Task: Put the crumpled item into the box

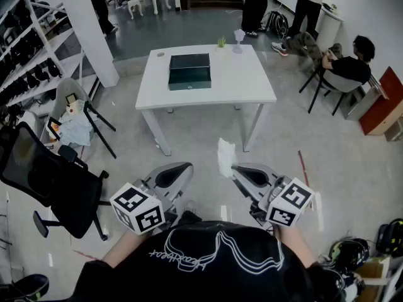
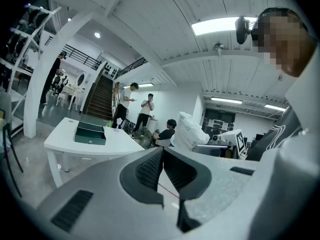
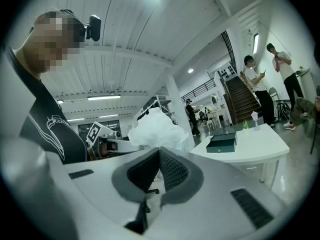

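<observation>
A crumpled white item (image 1: 225, 158) sticks up from the tips of my right gripper (image 1: 234, 170), whose jaws are shut on its lower edge. In the right gripper view the crumpled item (image 3: 157, 129) bulges just above the closed right gripper (image 3: 159, 151). My left gripper (image 1: 189, 167) is beside it, shut with nothing between its pads; in its own view the left gripper (image 2: 162, 151) has its jaws pressed together. The dark green box (image 1: 189, 71) lies with its lid closed on a white table (image 1: 242, 83) a few steps ahead. The box (image 2: 90, 133) and the crumpled item (image 2: 190, 131) also show in the left gripper view.
A black office chair (image 1: 50, 181) stands close at my left, with a grey chair (image 1: 72, 115) holding clutter behind it. A small plant (image 1: 221, 42) sits at the table's far edge. A seated person (image 1: 346, 65) is at the right, and shelves (image 1: 25, 49) are at the far left.
</observation>
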The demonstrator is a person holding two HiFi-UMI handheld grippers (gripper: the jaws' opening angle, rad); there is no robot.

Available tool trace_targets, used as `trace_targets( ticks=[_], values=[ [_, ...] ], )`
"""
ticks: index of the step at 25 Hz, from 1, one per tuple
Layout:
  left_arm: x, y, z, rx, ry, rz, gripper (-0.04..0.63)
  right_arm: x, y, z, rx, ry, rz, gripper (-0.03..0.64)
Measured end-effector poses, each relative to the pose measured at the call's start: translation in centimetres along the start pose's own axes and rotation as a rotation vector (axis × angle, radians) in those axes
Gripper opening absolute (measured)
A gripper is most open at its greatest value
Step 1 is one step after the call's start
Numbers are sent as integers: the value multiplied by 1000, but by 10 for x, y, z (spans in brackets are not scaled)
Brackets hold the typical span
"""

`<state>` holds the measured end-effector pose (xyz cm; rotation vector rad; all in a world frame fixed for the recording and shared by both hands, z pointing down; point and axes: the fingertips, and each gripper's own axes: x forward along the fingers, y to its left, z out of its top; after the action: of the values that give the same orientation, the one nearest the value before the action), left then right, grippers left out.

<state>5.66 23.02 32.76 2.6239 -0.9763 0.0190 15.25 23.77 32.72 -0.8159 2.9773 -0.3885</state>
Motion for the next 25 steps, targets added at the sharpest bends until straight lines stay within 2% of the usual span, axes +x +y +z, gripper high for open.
trace_targets(
  ticks=[5, 10, 13, 25],
  values=[
    [4, -10, 3, 22, 4, -5, 6, -6, -4, 1, 7, 1, -7, 5],
    [5, -3, -1, 19, 10, 3, 6, 1, -8, -4, -61, 32, -35, 5],
    [8, 1, -1, 20, 5, 2, 6, 7, -11, -6, -55, 37, -29, 5],
    [28, 53, 5, -17, 5, 2, 6, 45, -51, -6, -20, 55, -47, 5]
  ],
)
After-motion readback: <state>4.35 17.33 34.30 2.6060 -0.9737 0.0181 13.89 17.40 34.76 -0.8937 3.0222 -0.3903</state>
